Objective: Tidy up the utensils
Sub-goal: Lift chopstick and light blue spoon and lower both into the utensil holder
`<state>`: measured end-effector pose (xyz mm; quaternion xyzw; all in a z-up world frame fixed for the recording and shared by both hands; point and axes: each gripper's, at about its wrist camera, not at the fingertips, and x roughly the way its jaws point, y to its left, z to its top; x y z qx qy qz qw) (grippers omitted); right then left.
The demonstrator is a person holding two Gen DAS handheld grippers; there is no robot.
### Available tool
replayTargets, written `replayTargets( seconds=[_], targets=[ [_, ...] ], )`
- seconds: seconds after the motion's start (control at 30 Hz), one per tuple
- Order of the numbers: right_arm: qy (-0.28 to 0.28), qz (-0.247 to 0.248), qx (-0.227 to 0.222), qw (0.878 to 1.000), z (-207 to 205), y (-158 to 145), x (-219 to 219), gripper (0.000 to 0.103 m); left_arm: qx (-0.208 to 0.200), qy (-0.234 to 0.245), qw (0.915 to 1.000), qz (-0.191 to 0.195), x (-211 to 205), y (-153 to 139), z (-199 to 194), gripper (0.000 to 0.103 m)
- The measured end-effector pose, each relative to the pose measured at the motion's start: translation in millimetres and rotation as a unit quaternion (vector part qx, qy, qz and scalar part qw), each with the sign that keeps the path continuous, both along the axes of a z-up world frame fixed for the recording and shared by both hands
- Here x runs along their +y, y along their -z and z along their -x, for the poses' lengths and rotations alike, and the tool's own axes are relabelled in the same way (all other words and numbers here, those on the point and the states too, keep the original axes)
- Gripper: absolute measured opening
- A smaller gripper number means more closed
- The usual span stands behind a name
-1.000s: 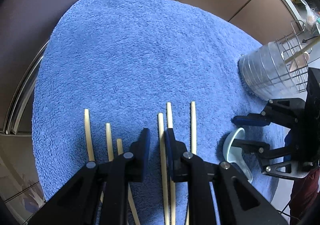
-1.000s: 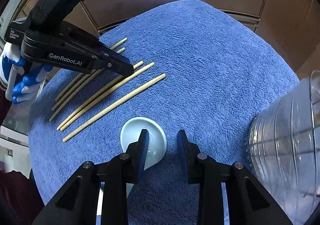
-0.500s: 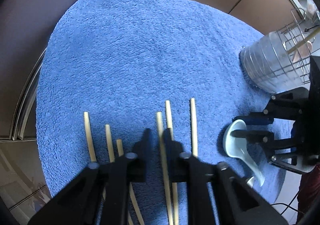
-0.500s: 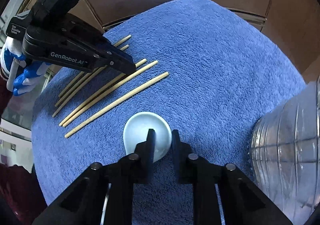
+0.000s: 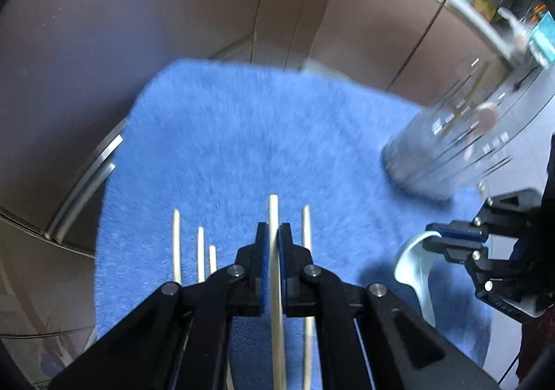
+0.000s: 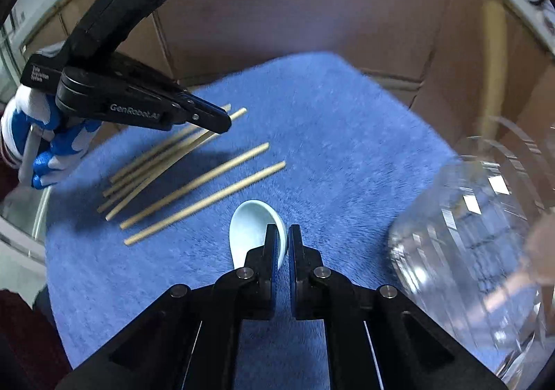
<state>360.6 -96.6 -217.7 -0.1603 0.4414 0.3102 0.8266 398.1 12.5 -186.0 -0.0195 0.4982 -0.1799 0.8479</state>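
Observation:
My left gripper point(image 5: 273, 234) is shut on a pale wooden chopstick point(image 5: 274, 213) and holds it lifted above the blue towel point(image 5: 242, 147). Several more chopsticks point(image 5: 177, 244) lie on the towel below; they also show in the right wrist view point(image 6: 204, 178). My right gripper point(image 6: 283, 234) is shut on the rim of a white ceramic soup spoon point(image 6: 251, 227), raised off the towel; the spoon also shows in the left wrist view point(image 5: 414, 261). The left gripper shows in the right wrist view point(image 6: 222, 121).
A clear plastic utensil holder with a wire rack point(image 5: 447, 147) stands at the right edge of the towel, close to my right gripper point(image 6: 478, 244). Brown cabinet panels point(image 5: 208, 8) rise behind. A metal rail point(image 5: 86, 189) runs along the left.
Both grippers closed: the left on a chopstick, the right on the spoon. Both have lifted their objects off the towel, and the views have tilted up.

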Motion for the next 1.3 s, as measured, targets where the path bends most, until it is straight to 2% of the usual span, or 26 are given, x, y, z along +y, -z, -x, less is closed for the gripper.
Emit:
replayTargets(
  seconds=[0.2,0.33,0.43,0.53,0.57,0.63,0.77,0.87,1.03,1.17,1.3],
  targets=[
    [0.055,-0.049,-0.073,0.995,34,-45,-43,0.005,-0.071,-0.004,0.9964,0.046,0,-57,27,0.004],
    [0.102,-0.085,-0.142,0.981,61,-89,-75,0.005,-0.135,-0.004,0.9859,0.099,-8,-108,42,0.004],
    [0.151,-0.106,-0.211,0.960,78,-128,-101,0.005,-0.179,-0.007,0.9727,0.148,-18,-144,44,0.004],
    [0.199,-0.114,-0.283,0.931,88,-158,-119,0.005,-0.234,-0.015,0.9537,0.188,-37,-176,43,0.004],
    [0.221,-0.110,-0.315,0.916,89,-166,-124,0.005,-0.244,-0.016,0.9493,0.198,-42,-182,41,0.004],
    [0.247,-0.104,-0.349,0.898,87,-171,-128,0.005,-0.263,-0.025,0.9379,0.224,-57,-192,35,0.004],
    [0.290,-0.087,-0.387,0.871,70,-165,-132,0.005,-0.306,-0.054,0.9211,0.234,-90,-193,21,0.004],
    [0.312,-0.068,-0.405,0.856,58,-153,-132,0.005,-0.346,-0.082,0.9093,0.216,-117,-190,13,0.004],
    [0.339,-0.048,-0.432,0.834,54,-135,-138,0.005,-0.393,-0.117,0.8919,0.190,-138,-173,7,0.004],
    [0.348,-0.039,-0.438,0.828,49,-110,-139,0.005,-0.418,-0.125,0.8837,0.168,-154,-142,12,0.004],
    [0.349,-0.038,-0.424,0.835,41,-88,-139,0.006,-0.428,-0.129,0.8821,0.148,-163,-117,15,0.005]
  ],
)
